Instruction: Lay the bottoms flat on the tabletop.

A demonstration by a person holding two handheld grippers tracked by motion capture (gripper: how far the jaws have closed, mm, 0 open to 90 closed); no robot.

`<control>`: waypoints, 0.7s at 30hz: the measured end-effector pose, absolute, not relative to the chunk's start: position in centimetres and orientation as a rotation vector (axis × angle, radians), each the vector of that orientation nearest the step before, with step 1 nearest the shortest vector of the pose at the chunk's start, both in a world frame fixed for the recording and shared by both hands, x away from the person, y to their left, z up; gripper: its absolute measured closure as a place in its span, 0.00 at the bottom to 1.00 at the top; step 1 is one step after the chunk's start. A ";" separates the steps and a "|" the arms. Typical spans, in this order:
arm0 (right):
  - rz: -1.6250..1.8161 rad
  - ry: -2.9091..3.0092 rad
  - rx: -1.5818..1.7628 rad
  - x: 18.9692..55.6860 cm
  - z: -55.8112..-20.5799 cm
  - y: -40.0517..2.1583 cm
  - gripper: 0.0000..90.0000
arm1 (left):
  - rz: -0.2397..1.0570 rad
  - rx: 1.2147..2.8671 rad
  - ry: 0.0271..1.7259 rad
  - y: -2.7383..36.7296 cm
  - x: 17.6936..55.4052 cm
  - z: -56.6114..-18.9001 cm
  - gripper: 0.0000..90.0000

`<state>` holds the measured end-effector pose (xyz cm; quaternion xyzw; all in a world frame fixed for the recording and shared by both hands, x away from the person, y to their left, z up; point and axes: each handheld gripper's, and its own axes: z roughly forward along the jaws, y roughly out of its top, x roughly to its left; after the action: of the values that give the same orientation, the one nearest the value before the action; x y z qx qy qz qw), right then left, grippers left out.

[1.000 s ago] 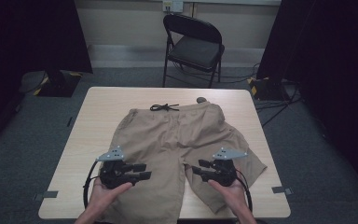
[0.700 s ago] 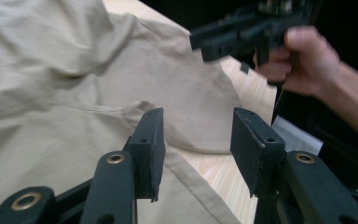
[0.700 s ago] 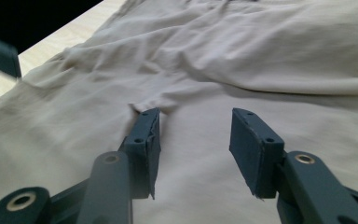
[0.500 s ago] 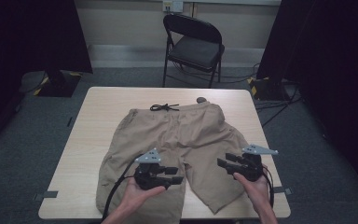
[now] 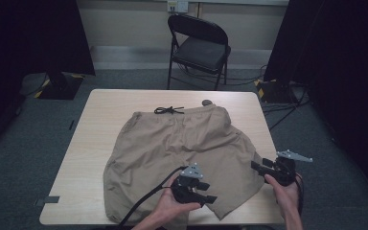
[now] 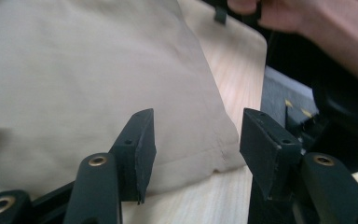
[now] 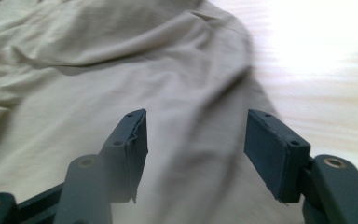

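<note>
Tan shorts [image 5: 182,143] lie spread flat on a light wood table [image 5: 100,115], waistband at the far side and a black drawstring [image 5: 168,110] on it. My left gripper [image 5: 210,197] sits low over the hem of the right-hand leg, near the table's front edge. Its jaws stand open, pointing right. In the left gripper view the open left gripper [image 6: 193,126] frames the hem corner of the shorts [image 6: 74,70]. My right gripper [image 5: 258,166] hovers at the outer side of that leg, open, pointing left. In the right gripper view, the right gripper [image 7: 196,126] has the shorts [image 7: 98,70] between its jaws.
A black folding chair [image 5: 201,45] stands behind the table. Dark curtains flank the room, and cables run on the grey floor at the right. Bare tabletop [image 7: 317,70] shows to the right of the shorts. The person's other hand [image 6: 279,14] shows far off in the left gripper view.
Both grippers have moved to the right. The left one went from the left leg to the right leg's hem, and the right one went out to that leg's outer edge.
</note>
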<state>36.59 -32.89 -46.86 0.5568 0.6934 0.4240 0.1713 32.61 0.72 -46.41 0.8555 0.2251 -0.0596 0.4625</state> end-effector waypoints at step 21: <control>1.095 1.941 1.659 36.2 -49.4 -35.7 0.57 | -0.145 2.185 0.460 -2.6 30.6 -49.5 0.37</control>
<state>36.22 -35.73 -49.43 0.5874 0.6871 0.3877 0.1804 30.56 -2.64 -49.54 0.8785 0.1847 -0.0583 0.4366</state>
